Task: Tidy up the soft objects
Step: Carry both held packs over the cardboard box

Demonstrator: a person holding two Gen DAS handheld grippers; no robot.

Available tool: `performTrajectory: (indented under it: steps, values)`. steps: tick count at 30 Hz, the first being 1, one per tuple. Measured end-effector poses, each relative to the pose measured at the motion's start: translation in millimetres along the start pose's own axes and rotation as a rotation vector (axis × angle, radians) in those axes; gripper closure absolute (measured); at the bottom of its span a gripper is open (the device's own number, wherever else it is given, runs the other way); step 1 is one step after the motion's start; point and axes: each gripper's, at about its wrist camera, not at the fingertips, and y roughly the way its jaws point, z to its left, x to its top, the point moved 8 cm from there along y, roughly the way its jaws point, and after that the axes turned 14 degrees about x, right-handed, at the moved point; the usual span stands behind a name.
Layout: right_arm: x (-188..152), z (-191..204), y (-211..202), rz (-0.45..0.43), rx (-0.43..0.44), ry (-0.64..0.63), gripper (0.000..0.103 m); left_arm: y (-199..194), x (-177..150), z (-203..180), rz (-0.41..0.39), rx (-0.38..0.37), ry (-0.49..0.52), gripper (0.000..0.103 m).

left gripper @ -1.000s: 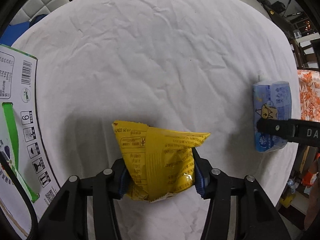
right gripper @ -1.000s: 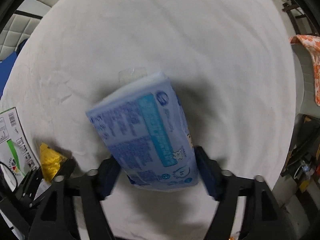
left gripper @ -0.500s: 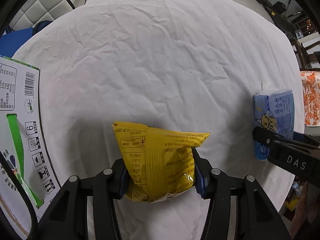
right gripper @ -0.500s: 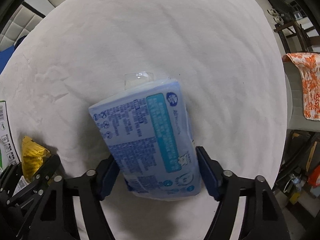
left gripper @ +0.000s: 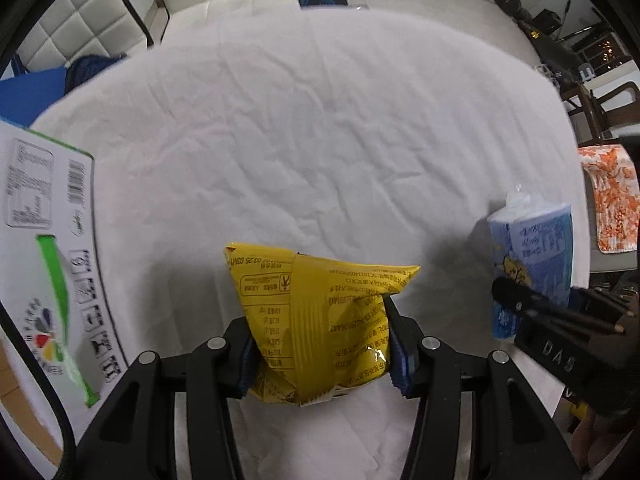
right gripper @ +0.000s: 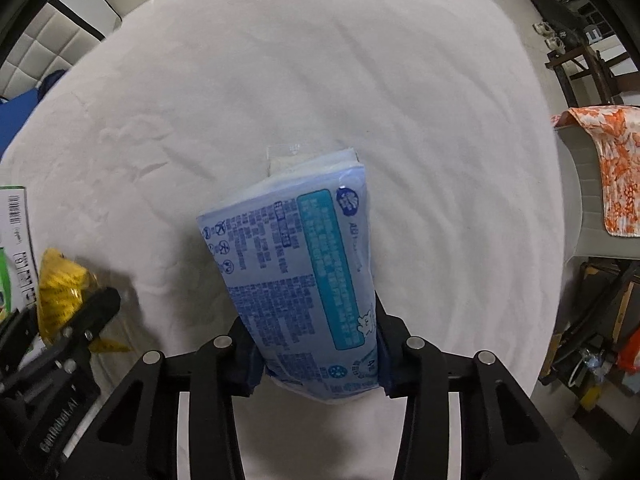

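Gripping a yellow snack bag, your left gripper has its blue-padded fingers pressed into both sides of the crinkled pack, which sticks out ahead of the fingertips and is held above the white sheet of the table. Off to that gripper's left stands a printed cardboard box with a barcode and a green stripe, close beside the bag. To its right you can see the other tool and its load: your right gripper is clamped on a blue tissue pack, fingers squeezing the near end while the far end points forward and slightly left, tilted, with a clear plastic tab at its tip. From the right wrist view the yellow bag shows at the far left, just beside the box edge, with the left tool's black finger across it. The two packs are well apart, each raised off the wrinkled sheet and throwing a shadow on it. Beyond the table's right edge, an orange patterned cloth hangs over a pale piece of furniture
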Motion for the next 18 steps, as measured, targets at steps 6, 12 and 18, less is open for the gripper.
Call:
performTrajectory:
  steps: [6, 12, 18]
  values:
    - [-30.7, 20.2, -35.2, -0.072, 0.015, -0.04, 0.058, -45.6, 3.5, 3.7, -0.094, -0.01, 0.014, 0.055]
    - [-59.1, 28.9, -77.4, -0.129, 0.067, -0.051, 0.058, -89.7, -6.5, 16.3, -0.176, -0.038, 0.015, 0.055]
    - [-75.4, 22.2, -117.1, -0.187, 0.121, -0.048, 0.058, -128.5, -15.9, 34.9, -0.245, -0.071, -0.005, 0.055]
